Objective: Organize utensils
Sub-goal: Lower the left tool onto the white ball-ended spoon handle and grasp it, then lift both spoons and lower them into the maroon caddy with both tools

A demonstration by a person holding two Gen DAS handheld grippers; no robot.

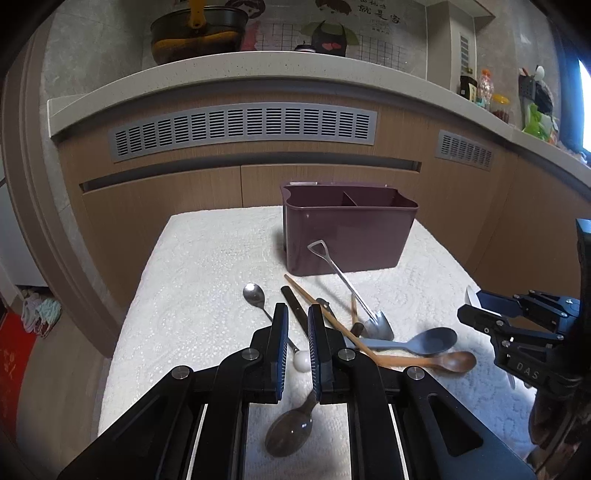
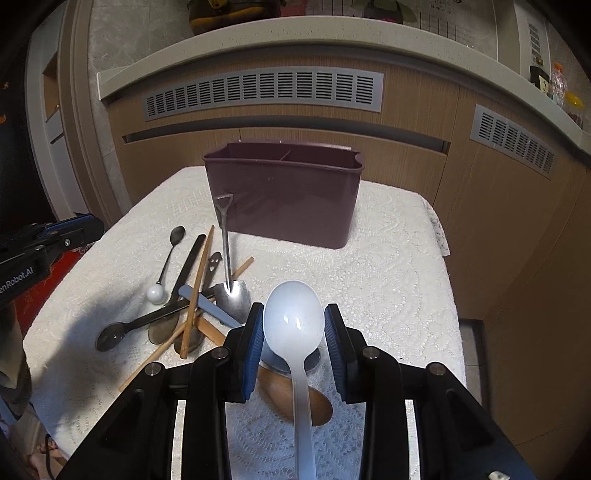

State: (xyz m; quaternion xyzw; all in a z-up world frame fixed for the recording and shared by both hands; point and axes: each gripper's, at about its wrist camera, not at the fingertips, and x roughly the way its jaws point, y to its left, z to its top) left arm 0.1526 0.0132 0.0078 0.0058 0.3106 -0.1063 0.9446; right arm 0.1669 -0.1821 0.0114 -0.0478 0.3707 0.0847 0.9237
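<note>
A maroon two-compartment utensil holder (image 1: 347,236) (image 2: 284,195) stands at the back of the white cloth-covered table (image 1: 207,266) (image 2: 388,266). A pile of utensils lies in front of it: a shovel-shaped metal spoon (image 1: 351,291) (image 2: 229,266), a wooden spoon (image 1: 443,362), a blue-grey spoon (image 1: 424,341), chopsticks (image 2: 197,291), a ball-ended teaspoon (image 1: 258,299) (image 2: 166,264). My right gripper (image 2: 293,314) is shut on a white plastic spoon (image 2: 293,325), bowl forward, above the table. My left gripper (image 1: 297,314) hovers over the pile, jaws narrowly apart and empty.
A dark spoon (image 1: 291,432) lies under the left gripper. Wooden kitchen cabinets with grey vents (image 1: 243,129) rise behind the table. The countertop holds a pot (image 1: 199,33) and bottles (image 1: 487,92). The right gripper shows at the right of the left wrist view (image 1: 517,325).
</note>
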